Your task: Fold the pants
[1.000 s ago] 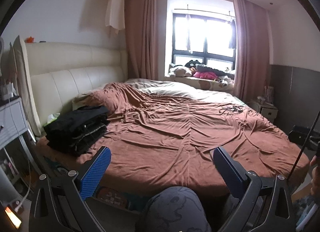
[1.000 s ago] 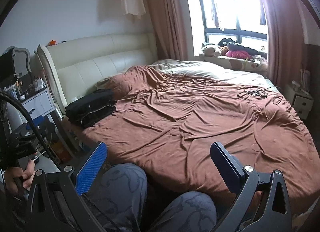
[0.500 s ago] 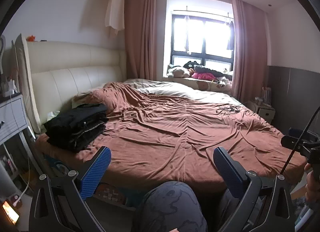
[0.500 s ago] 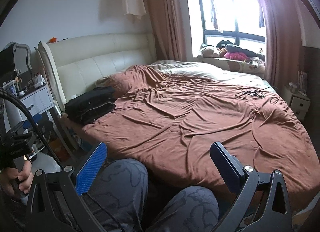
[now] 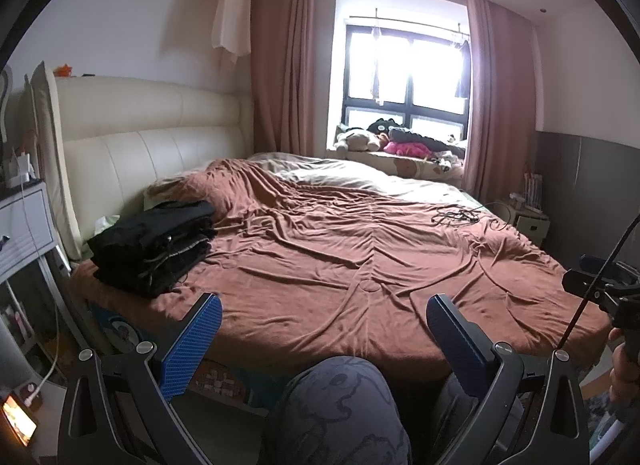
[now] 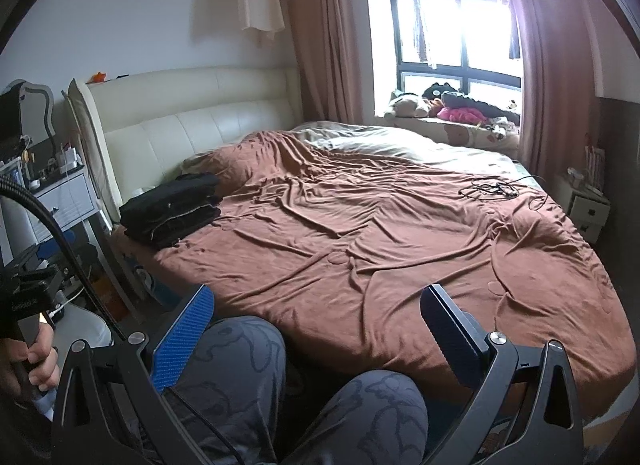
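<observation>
— Pants?
— Stack of folded black pants [image 5: 154, 243] lying at bed's [image 5: 360, 265] near corner, beside cream headboard [image 5: 160, 145].
— Fingers?
— Left gripper [image 5: 324, 319] spread wide, empty. Right gripper [image 6: 316, 311] likewise, above grey-trousered knees [image 6: 240, 361].
</observation>
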A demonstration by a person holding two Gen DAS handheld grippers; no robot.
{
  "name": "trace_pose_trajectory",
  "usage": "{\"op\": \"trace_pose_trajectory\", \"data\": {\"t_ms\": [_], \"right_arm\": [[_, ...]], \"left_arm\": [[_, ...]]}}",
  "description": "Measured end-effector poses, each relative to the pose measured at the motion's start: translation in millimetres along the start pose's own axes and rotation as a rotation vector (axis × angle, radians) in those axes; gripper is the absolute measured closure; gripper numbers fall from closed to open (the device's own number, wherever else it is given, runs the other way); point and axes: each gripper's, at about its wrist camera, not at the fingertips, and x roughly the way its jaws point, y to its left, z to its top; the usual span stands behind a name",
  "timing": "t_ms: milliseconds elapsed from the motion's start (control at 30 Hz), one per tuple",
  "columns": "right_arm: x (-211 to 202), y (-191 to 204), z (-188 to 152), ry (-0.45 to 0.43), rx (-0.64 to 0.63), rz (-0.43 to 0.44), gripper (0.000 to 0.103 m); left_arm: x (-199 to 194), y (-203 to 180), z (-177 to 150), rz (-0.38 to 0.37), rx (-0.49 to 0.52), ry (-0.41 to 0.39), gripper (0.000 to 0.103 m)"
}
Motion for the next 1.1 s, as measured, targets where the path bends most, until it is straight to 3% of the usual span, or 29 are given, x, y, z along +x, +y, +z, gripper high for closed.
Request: {"op": "trace_pose_trajectory", "data": {"t_ms": [1100], "right_arm": [[-10, -8, 0, -0.01, -0.017, -0.066, 0.0]], "left_arm": [[-18, -5, 5, -0.035, -0.019, -0.019, 0.0]]}}
